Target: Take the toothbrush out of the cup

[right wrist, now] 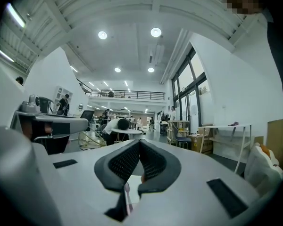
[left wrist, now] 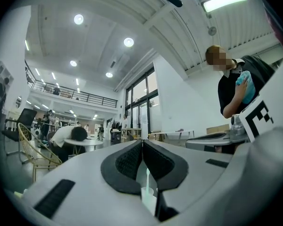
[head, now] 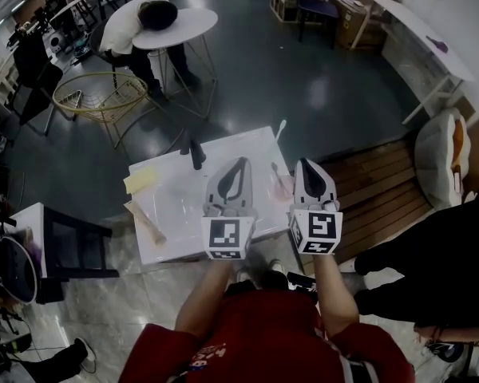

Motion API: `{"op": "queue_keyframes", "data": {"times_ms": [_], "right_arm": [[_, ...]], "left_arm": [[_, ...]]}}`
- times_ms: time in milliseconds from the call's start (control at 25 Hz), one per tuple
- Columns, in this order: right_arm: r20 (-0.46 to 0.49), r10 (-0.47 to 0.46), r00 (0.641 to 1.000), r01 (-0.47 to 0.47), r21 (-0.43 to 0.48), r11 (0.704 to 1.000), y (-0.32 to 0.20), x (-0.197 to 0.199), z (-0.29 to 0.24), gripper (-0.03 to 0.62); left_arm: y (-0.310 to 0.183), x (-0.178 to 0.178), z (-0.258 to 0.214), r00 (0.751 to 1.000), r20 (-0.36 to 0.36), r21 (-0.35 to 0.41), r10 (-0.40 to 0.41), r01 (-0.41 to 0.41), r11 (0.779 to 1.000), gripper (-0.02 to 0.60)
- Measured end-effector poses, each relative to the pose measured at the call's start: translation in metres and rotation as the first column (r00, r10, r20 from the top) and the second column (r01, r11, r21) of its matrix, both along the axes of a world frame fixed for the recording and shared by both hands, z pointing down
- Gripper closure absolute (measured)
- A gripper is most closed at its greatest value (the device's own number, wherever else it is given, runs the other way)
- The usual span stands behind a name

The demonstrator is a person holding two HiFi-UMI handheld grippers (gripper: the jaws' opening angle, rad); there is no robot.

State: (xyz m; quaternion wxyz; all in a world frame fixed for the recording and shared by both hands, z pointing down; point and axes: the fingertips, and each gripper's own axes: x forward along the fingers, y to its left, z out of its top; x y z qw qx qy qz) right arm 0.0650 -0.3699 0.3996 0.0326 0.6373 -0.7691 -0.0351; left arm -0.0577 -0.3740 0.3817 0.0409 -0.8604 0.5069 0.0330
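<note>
I'm over the white bench (head: 176, 214), with both grippers held above its near half and pointing away from me. The left gripper (head: 239, 163) is over the middle of the bench and the right gripper (head: 306, 164) is near the right edge. On both, the fingers (left wrist: 125, 161) are pressed together at the tips with nothing held between them.

The cup (left wrist: 149, 199) shows only in the left gripper view, low down in the gap behind the closed tips, so I judge it sits below and just ahead of that gripper. The toothbrush (left wrist: 147, 178) stands upright in it, pale and thin, so the task's step is not yet done. From the head view I can't pick the cup out with certainty. A pink stick (head: 278, 179) lies on the bench just beside the right gripper, and I can't tell what it is.

The risks as I see them:
- Going down with the fingers shut would knock the brush or topple the cup.
- The cup looks light, so an angled pull could drag or tip it unless the other gripper steadies it.
- The handle is slim, so an off-centre pinch may let it slip or twist.
- The pink stick could be mistaken for the target.
</note>
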Motion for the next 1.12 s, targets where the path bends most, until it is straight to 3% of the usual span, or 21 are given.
{"op": "queue_keyframes", "data": {"times_ms": [360,1120], "right_arm": [[-0.003,-0.052,0.999,0.052,-0.027,0.998,-0.01,0.006,0.016,0.565],[-0.011,-0.16,0.987,0.154,-0.2,0.968,-0.023,-0.004,0.097,0.563]], "left_arm": [[-0.008,0.012,0.012,0.999,0.023,-0.019,-0.032,0.033,0.999,0.546],[-0.018,0.014,0.023,0.996,0.04,-0.047,-0.08,0.082,0.996,0.546]]}}
